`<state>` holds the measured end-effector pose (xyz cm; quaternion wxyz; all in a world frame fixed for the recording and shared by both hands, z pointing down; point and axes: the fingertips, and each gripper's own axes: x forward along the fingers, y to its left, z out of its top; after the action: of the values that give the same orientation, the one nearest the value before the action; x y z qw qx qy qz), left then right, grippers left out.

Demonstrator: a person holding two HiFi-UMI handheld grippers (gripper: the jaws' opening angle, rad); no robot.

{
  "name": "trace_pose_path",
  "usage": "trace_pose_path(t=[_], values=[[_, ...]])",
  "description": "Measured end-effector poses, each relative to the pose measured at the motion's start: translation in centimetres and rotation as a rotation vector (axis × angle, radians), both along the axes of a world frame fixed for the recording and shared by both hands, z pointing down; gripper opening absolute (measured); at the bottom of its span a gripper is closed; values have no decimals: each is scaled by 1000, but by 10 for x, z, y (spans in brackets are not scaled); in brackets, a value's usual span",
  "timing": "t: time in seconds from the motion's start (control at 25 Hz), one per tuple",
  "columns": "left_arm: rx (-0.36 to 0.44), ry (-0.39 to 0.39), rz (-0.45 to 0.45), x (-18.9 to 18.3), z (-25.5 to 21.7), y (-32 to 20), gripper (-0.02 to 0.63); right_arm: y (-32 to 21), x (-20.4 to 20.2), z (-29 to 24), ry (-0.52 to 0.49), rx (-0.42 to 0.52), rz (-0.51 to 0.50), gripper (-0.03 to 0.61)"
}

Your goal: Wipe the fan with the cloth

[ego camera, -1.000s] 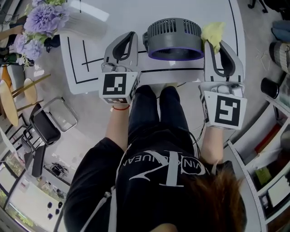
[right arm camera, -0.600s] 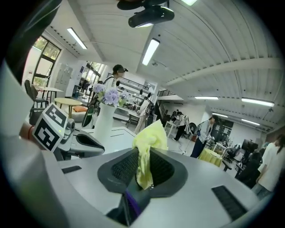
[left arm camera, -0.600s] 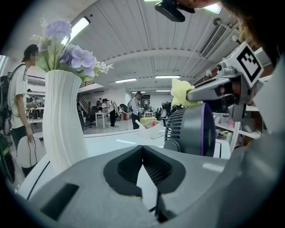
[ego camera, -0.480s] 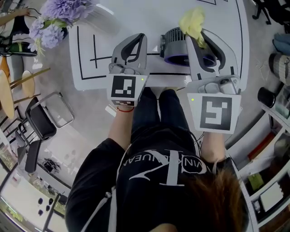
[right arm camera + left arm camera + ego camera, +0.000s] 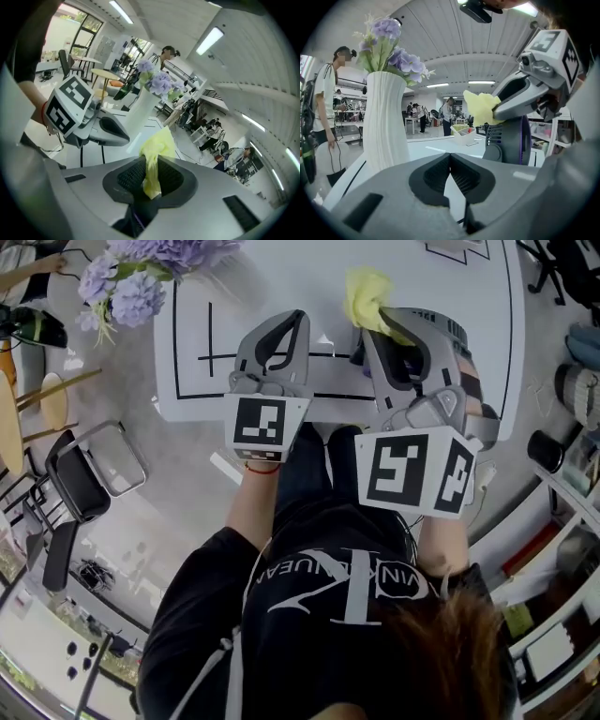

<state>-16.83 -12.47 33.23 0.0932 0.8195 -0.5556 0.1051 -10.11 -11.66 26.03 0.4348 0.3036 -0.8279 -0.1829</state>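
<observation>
Yellow cloth [image 5: 366, 294] is pinched in the right gripper [image 5: 373, 322]. Its pads are closed on the cloth's lower end, and the bunched free end sticks out past the fingertips. The cloth runs along the gripper's own line, with the loose end pointing away from the person, over the white table [image 5: 281, 277].

The fan [image 5: 508, 140] sits under and just beyond the right gripper. In the head view the gripper body covers most of it. From the left gripper view the cloth hangs at the fan's top edge, close above the slotted housing; I cannot tell whether they touch. The fan stands on the table as a short dark-grey drum. Its purple-ringed face is to the right in that view and its slotted back to the left, so its axis runs roughly level.

The left gripper [image 5: 298, 320] has its jaws together with nothing between them. It sits just left of the fan, over the table's near edge. A white ribbed vase [image 5: 384, 122] with purple flowers [image 5: 131, 287] stands further left, well apart from the fan.

Against the earlier frames:
- The right gripper was at the fan's right side, with the cloth by its right rear edge. Now it lies across the fan, with the cloth toward the left rear.
- The right gripper has rolled — its marker cube [image 5: 403, 470] shows two faces where one showed before.
- The fan was in plain sight before and is now mostly hidden.
- The left gripper is shut as before and has barely shifted.
</observation>
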Motion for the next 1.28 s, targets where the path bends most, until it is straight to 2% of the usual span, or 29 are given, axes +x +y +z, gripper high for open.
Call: trace_pose_path(t=[0.08,0.36,1.28], values=[[-1,3,-2,-3,1,-1,5,0,-6,6,56,-10,-26,66],[-7,8,-6,-4,1,-6,5,-9,-5,17,114,-33,-31,66],[-14,-10,15,27,1,-16,5,-22,31,-2,-50,-21,43,66]])
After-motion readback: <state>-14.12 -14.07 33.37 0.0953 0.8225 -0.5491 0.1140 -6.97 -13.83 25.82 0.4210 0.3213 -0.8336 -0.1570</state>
